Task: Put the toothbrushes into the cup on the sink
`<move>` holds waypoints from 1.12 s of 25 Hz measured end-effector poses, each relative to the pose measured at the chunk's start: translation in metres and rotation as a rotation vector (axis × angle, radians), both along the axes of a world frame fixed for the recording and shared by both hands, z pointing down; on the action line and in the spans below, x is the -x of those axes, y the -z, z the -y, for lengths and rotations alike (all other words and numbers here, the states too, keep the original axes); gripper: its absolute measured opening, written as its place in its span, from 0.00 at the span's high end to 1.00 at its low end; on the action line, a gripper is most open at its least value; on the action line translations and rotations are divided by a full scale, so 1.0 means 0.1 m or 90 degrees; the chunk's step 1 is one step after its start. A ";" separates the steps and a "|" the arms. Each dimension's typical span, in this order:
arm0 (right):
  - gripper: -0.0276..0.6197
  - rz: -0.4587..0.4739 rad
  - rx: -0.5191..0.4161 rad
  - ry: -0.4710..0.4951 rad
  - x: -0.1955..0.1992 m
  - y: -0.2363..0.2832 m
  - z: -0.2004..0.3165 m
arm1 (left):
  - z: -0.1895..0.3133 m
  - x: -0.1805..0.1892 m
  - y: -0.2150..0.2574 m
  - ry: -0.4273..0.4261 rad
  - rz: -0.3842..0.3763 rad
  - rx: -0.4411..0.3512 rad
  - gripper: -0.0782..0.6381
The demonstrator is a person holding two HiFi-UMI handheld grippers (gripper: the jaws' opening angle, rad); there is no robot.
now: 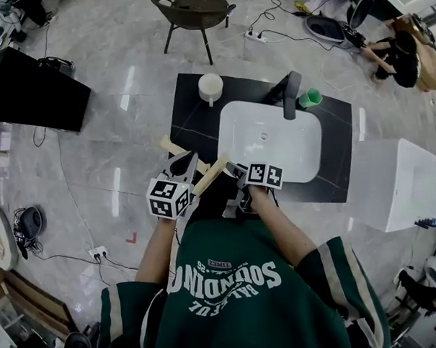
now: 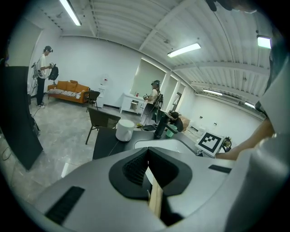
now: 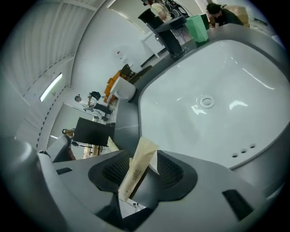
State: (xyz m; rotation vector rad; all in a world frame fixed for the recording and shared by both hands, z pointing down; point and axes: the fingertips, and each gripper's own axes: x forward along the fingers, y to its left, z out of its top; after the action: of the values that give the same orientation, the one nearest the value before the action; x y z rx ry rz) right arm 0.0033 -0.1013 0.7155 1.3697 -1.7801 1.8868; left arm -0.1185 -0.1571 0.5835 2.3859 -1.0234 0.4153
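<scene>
My left gripper [image 1: 183, 164] [image 2: 147, 170] hovers over the front left of the black counter [image 1: 194, 116], shut on a thin tan wrapped toothbrush [image 2: 155, 197] seen edge-on. In the head view one tan wrapped toothbrush [image 1: 172, 146] sticks out to its left. My right gripper [image 1: 234, 169] [image 3: 142, 170] is beside it at the white basin's [image 1: 271, 142] front edge. Its jaws stand open, with a second wrapped toothbrush [image 3: 136, 170] [image 1: 212, 175] leaning loosely between them. A white cup [image 1: 210, 86] [image 2: 124, 130] stands at the counter's back left. By the black tap [image 1: 292, 94] is a green cup [image 1: 310, 97] [image 3: 197, 28].
A dark chair [image 1: 193, 8] stands behind the counter, a black panel [image 1: 34, 87] to the left, a white cabinet [image 1: 395, 183] to the right. Cables and a power strip [image 1: 257, 36] lie on the floor. People stand far off in the room.
</scene>
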 end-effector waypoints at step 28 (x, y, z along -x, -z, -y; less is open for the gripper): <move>0.82 0.212 0.072 -0.020 0.18 -0.15 0.24 | 0.14 -0.18 -0.11 -0.019 0.021 0.026 0.88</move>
State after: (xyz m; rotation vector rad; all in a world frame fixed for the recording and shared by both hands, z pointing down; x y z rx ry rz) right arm -0.0148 -0.1254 0.7301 1.1022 -1.7645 2.3058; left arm -0.1004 -0.1713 0.5948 2.3685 -0.9849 0.4827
